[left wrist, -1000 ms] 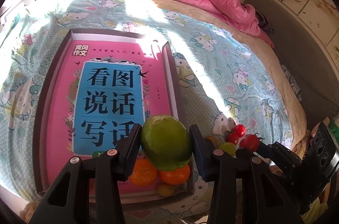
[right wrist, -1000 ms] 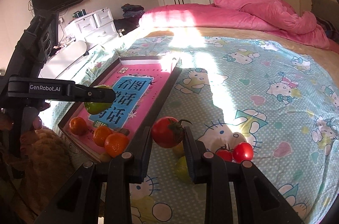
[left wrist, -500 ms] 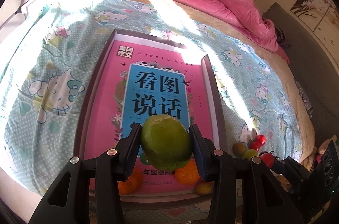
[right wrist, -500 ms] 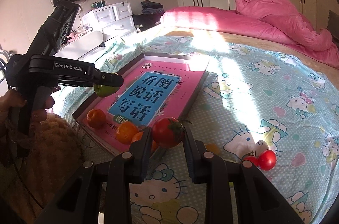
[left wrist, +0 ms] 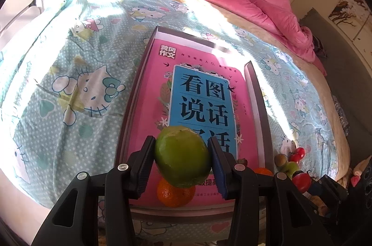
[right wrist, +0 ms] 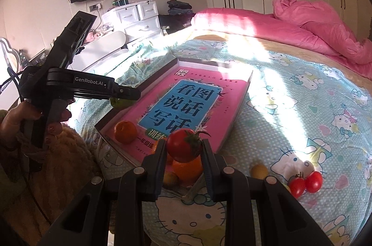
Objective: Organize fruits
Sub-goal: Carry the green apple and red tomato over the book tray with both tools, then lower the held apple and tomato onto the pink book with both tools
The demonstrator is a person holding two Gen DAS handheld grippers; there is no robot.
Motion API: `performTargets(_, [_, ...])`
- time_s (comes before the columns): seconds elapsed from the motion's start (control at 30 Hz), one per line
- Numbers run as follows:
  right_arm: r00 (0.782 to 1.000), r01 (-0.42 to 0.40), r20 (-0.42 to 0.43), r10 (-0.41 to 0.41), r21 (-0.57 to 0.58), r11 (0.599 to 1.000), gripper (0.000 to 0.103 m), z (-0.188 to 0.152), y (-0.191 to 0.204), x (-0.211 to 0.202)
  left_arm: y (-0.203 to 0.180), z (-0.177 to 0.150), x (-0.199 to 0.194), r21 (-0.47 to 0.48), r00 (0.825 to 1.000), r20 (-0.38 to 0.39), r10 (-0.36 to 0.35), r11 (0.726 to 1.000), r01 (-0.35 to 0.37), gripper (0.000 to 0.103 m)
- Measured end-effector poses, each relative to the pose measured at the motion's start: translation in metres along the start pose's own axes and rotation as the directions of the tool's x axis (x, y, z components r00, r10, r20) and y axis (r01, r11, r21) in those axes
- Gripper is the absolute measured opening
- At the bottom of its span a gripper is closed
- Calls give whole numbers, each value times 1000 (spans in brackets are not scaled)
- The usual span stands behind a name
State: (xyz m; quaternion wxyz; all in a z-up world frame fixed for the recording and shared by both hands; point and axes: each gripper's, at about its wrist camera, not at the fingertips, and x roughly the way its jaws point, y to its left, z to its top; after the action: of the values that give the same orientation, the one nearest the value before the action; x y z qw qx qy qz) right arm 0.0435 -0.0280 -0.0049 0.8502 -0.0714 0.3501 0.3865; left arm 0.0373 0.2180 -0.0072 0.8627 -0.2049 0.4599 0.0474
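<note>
My left gripper (left wrist: 182, 154) is shut on a green apple (left wrist: 182, 156) and holds it above the near end of a shallow tray (left wrist: 133, 106) lined with a pink book. An orange (left wrist: 174, 193) lies in the tray just below the apple. My right gripper (right wrist: 184, 148) is shut on a red tomato (right wrist: 184, 145) above the tray's near right corner, over another orange (right wrist: 187, 168). The left gripper (right wrist: 125, 94) with the green apple (right wrist: 119, 102) also shows in the right wrist view, over the tray's left rim (right wrist: 139, 89).
An orange (right wrist: 125, 132) sits in the tray's near left corner. On the bedsheet right of the tray lie two small tomatoes (right wrist: 305, 183) and a yellowish fruit (right wrist: 259, 171). A pink quilt (right wrist: 313, 25) lies at the bed's far end. White drawers (right wrist: 137, 18) stand left.
Both grippers have moved left with their fruit. The apple now hangs over the tray's near left part and the tomato has come over the tray's near right corner.
</note>
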Motion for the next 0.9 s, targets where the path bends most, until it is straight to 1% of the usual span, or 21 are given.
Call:
performTargets(0.17, [999, -40, -12, 40, -25, 999, 30, 4, 22, 12, 8, -1, 3, -15, 1000, -5, -5, 1000, 5, 48])
performTargets(0.43, [994, -96, -61, 91, -81, 992, 30, 5, 55, 39, 12, 0, 9, 2, 1000, -9, 10, 1000, -10, 48])
performTargets(0.73, [988, -122, -101, 114, -81, 989, 30, 8, 66, 67, 14, 1, 16, 0, 1000, -25, 14, 1000, -14, 48])
performTargets(0.9, [987, -110, -133, 95, -110, 988, 30, 7, 71, 81, 12, 1, 20, 4, 999, -36, 14, 1000, -14, 48])
